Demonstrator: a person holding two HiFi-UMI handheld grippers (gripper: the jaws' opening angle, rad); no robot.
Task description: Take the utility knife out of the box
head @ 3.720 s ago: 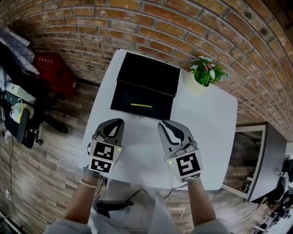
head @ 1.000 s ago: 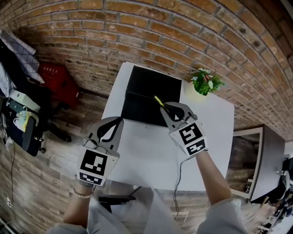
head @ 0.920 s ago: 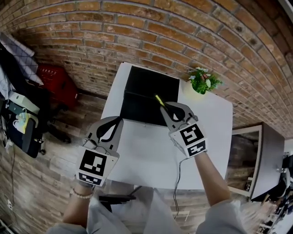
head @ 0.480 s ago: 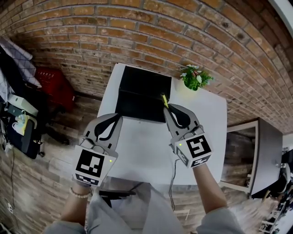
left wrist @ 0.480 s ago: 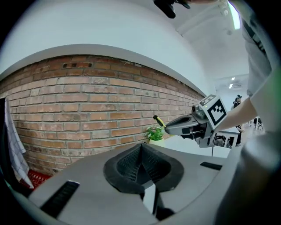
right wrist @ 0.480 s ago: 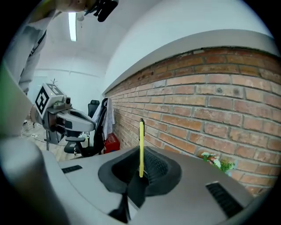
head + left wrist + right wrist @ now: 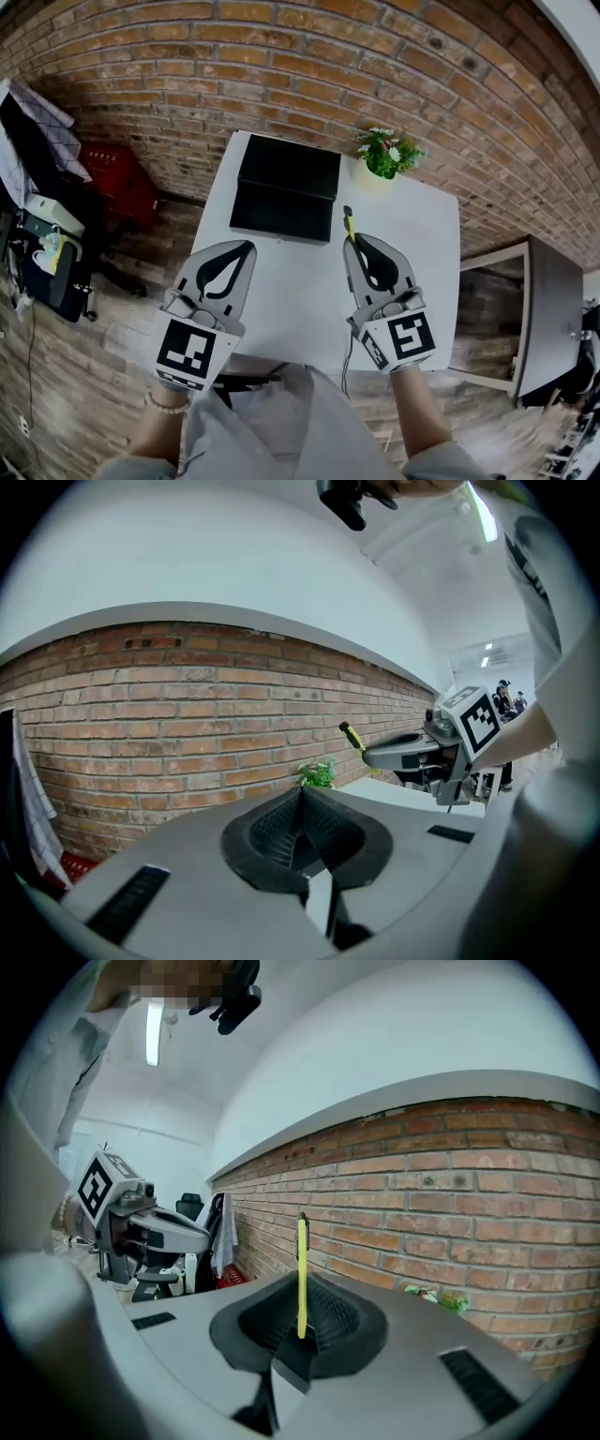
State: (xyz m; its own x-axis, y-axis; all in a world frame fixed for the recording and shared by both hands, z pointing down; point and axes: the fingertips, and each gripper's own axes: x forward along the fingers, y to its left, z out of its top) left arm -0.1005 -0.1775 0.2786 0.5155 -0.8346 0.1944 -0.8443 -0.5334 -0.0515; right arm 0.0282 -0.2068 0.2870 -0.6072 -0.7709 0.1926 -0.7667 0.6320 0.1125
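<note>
Right tool: the right tool (image 7: 354, 244) has its jaws pinched shut on the lower end of the utility knife (image 7: 348, 223), with most of the knife sticking out past the tips.
Left tool: the left tool (image 7: 244, 247) is closed tip to tip with nothing between its jaws, and is held over the bench (image 7: 291, 281) at 9 o'clock of the right tool.
Knife position: clear of the box (image 7: 286, 187) and held in the air above the bench, just off the box's 4 o'clock corner.
Task progress: the knife looks to be out already; what seems left is setting it down.
Main risk: the grip is on one short end only, so the long free part could swing or slide out if the tool tilts or moves sharply.
Second risk: the potted plant (image 7: 380, 155) stands near, at 1 o'clock of the knife tip, and a forward sweep could knock it.
Blade: I cannot tell whether it is extended.
Knife shape: a slim, straight yellow bar with a dark cap at the far end; it looks like smooth plastic and likely slippery.
Tool pads: the pads (image 7: 328, 1316) are black with a fine ribbed mesh, which should help friction.
Box: matt black, flat and rectangular, with its lid laid open toward 12 o'clock.
Bench: plain white and smooth.
Backdrop: a rough red brick wall (image 7: 281, 56).
</note>
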